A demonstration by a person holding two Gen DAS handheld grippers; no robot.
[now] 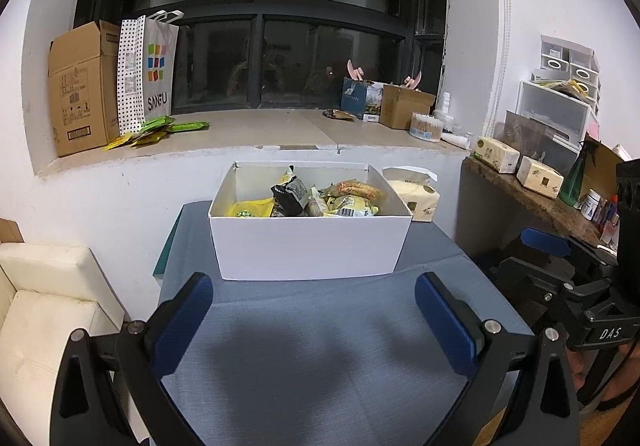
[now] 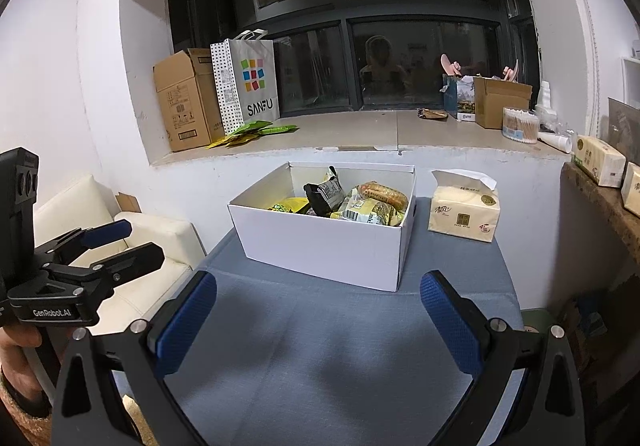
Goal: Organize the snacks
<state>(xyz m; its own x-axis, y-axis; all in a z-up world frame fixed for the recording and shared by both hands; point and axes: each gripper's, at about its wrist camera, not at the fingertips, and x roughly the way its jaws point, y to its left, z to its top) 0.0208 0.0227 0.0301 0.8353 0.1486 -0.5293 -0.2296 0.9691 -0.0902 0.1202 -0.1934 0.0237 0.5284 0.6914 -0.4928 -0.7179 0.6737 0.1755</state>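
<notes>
A white open box (image 1: 308,246) stands on the blue-grey tablecloth (image 1: 320,346) and holds several snack packets (image 1: 344,202), yellow, black and orange. It also shows in the right wrist view (image 2: 320,242) with the packets (image 2: 360,202) inside. My left gripper (image 1: 314,310) is open and empty, low over the cloth in front of the box. My right gripper (image 2: 318,312) is open and empty, also in front of the box. Each gripper shows at the edge of the other's view: the right one (image 1: 560,258) and the left one (image 2: 116,242).
A tissue pack (image 2: 464,212) sits on the table right of the box. A cream sofa (image 1: 44,310) is at the left. The window ledge (image 1: 248,130) holds cardboard boxes, a SANFU bag (image 1: 154,74) and green packets (image 1: 160,128). A cluttered shelf (image 1: 540,190) is at the right.
</notes>
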